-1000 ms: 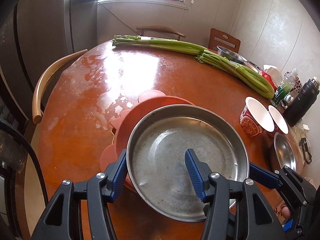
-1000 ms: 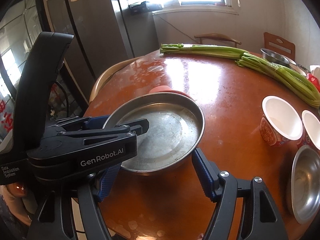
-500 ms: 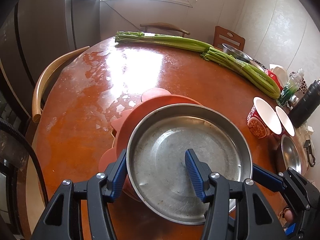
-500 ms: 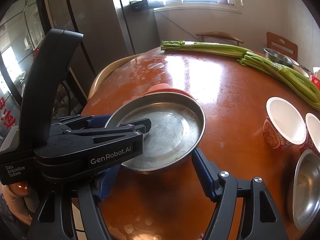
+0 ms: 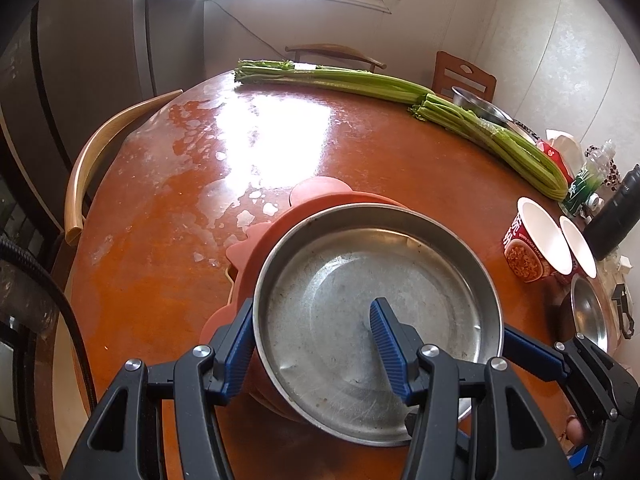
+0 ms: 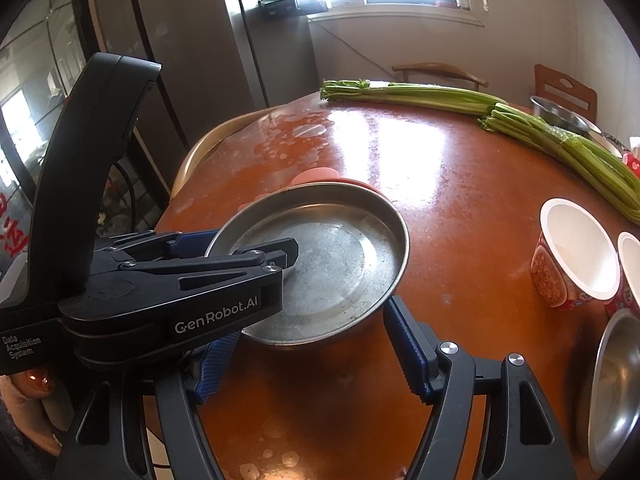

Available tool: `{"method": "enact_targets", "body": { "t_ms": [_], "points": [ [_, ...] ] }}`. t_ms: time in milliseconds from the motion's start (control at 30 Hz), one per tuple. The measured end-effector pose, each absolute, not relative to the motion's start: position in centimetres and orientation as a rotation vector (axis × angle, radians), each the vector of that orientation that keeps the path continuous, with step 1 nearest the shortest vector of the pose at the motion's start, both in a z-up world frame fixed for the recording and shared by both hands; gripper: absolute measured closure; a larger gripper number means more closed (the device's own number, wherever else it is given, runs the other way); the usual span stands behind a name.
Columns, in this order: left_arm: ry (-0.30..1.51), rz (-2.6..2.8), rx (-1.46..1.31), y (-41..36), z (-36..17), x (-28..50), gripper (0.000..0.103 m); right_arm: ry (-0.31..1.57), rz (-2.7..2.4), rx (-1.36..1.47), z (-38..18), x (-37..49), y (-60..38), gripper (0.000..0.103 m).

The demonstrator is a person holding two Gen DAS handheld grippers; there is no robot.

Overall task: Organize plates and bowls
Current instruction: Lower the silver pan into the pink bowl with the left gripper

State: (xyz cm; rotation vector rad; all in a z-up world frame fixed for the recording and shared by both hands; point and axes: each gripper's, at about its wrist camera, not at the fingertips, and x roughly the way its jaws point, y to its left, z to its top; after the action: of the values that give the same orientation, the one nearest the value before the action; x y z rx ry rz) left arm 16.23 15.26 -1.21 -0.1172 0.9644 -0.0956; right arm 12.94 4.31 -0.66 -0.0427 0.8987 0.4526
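Left gripper [image 5: 312, 344] is clamped across the near rim of the round, upward-facing steel pan [image 5: 340, 280], stacked on a pink plate [image 5: 276, 232]; right gripper [image 6: 312, 352] is held open.

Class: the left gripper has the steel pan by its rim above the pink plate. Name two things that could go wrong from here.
1. The left gripper pinches only the pan rim at one side; it may tilt or slip.
2. Lowered off-centre onto the pink plate, the pan could rock or push the plate across the table.
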Motion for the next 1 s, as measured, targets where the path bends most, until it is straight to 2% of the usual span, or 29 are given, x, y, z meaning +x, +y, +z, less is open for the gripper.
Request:
{"method": "enact_targets", "body": {
  "t_ms": [1000],
  "points": [
    [0.930,-0.090,-0.124,16.4,-0.4,15.5,0.047,0.915,0.458,-0.048,-1.7,14.6,4.8,0.029]
  ]
}}
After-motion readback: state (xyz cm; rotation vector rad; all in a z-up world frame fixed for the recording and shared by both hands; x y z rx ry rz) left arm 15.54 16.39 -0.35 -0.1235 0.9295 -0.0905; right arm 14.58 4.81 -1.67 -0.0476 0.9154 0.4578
